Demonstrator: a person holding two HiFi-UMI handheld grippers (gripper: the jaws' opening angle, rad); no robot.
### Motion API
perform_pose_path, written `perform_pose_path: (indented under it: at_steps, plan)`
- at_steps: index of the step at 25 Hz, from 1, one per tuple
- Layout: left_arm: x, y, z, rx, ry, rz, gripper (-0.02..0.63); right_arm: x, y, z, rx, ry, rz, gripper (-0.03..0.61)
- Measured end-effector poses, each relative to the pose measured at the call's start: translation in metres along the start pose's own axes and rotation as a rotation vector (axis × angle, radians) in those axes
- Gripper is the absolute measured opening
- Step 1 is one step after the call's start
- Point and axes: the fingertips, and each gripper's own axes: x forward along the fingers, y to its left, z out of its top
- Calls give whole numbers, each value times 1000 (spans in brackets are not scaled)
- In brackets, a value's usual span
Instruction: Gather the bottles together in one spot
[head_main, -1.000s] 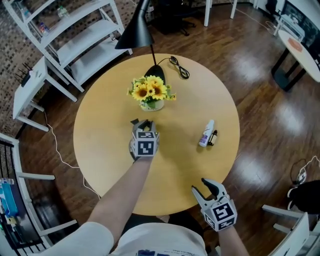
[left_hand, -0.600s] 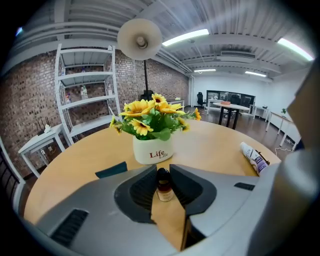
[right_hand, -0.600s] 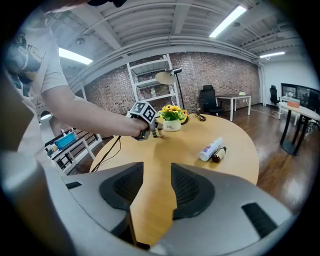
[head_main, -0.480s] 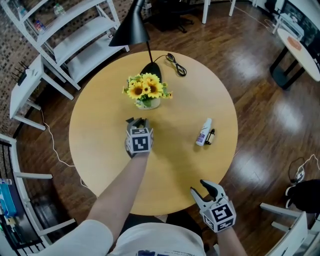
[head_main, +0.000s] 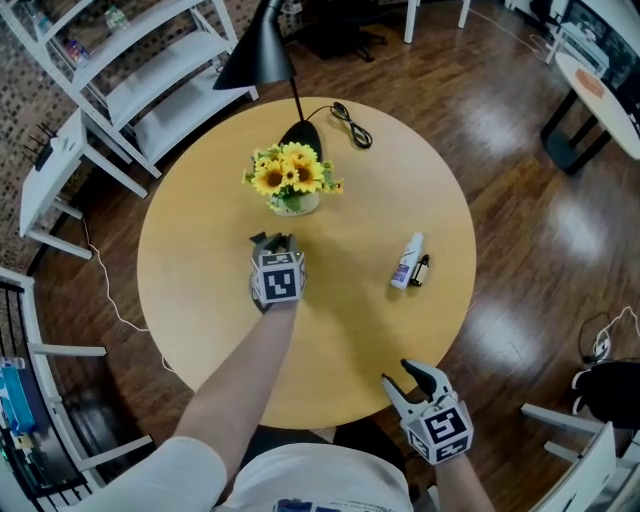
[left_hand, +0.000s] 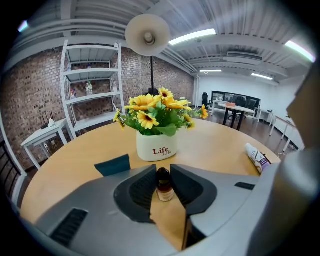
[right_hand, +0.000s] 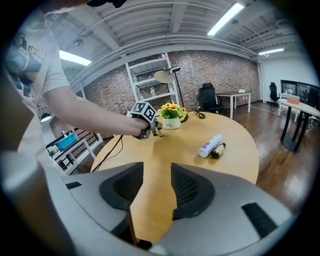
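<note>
A small brown bottle (left_hand: 164, 191) stands upright between the jaws of my left gripper (left_hand: 163, 171), just in front of the flower pot. Its jaws have just been opening a little, and the pads still touch the bottle. In the head view the left gripper (head_main: 272, 241) is at the table's middle. A white bottle (head_main: 407, 261) and a small dark bottle (head_main: 421, 270) lie side by side at the right; both also show in the right gripper view, the white bottle (right_hand: 210, 145) beside the dark bottle (right_hand: 218, 150). My right gripper (head_main: 410, 378) hangs open and empty at the table's near edge.
A white pot of yellow sunflowers (head_main: 290, 180) stands just beyond the left gripper. Behind it stands a black lamp (head_main: 262, 60), its cord trailing on the round wooden table (head_main: 200, 270). White shelves (head_main: 150, 70) stand at the far left.
My left gripper has sunk slightly toward the table with the brown bottle. The right gripper has kept still.
</note>
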Motion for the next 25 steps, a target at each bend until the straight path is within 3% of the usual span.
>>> perform_pose_path:
  at_steps: [13,25]
  plan:
    - [-31,-9,7,106,-69,25,106,-5,2,3,-5,-14,17,199]
    - [-191,14,-15,26,-151,34,123,-8,45,19,-142,-40,133,199]
